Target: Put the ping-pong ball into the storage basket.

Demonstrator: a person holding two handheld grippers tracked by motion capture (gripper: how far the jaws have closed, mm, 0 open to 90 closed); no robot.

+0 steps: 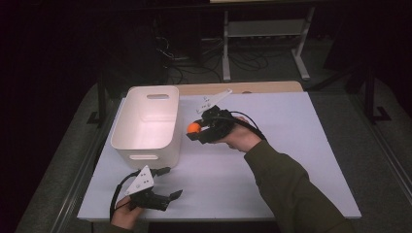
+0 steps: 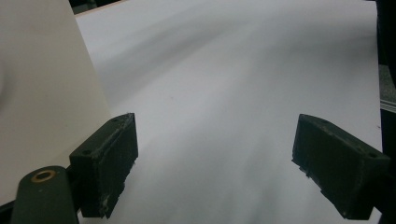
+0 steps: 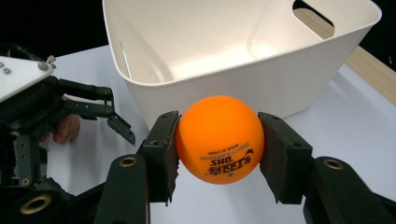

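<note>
Gripping an orange ball (image 3: 220, 140) between both jaws, the right gripper (image 1: 200, 130) hangs just beside the right wall of the white bin (image 1: 145, 121), above the white table (image 1: 272, 160), with the ball facing the bin's rim. The left gripper (image 1: 170, 182) sits low at the table's near edge, in front of the bin, its jaws spread wide with nothing between them

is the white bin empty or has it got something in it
Empty: the white bin shows bare floor and walls inside; the orange ball is outside it, clamped in the right tongs.
</note>
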